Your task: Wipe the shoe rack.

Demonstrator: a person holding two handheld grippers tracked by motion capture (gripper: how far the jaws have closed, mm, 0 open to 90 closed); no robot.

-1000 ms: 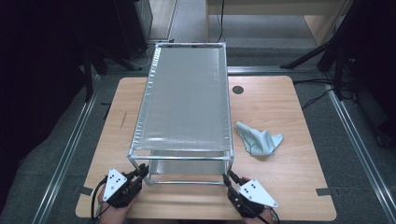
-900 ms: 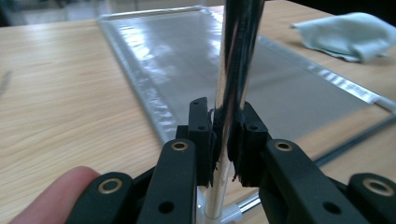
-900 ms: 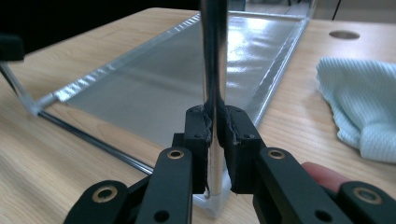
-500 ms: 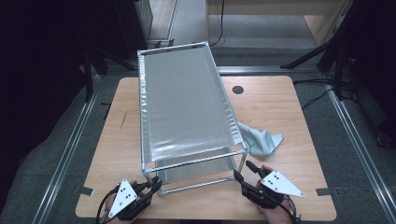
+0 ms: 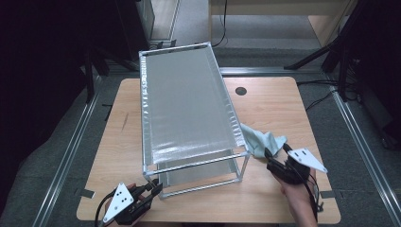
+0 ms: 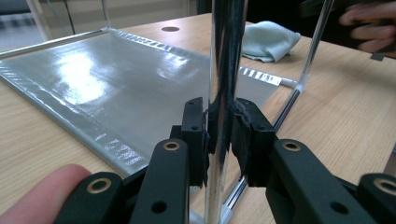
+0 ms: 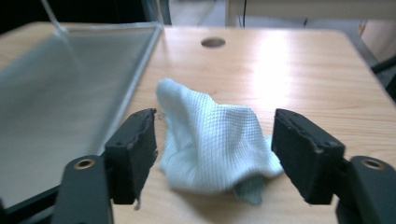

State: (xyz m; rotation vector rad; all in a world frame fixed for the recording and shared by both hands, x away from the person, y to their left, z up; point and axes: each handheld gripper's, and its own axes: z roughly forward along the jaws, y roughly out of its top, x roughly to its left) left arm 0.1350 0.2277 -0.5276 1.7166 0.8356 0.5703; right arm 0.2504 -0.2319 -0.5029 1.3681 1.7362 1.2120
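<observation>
- Left gripper: jaws clamped on the near-left upright post of the metal-framed rack, which stands slightly skewed on the left-centre of the table; in the left gripper view the pads press the chrome post from both sides.
- Right gripper: its jaws have just been opening and stand wide apart, nothing clamped, with the pale blue cloth lying crumpled ahead between them.
- Step in hand, as judged: steadying the rack while reaching for the cloth, which lies beside the rack's right side.
- Next move calls for advancing, lowering and closing on a raised fold.
- Surface: wooden table, cable hole; dark room, floor rails.
</observation>
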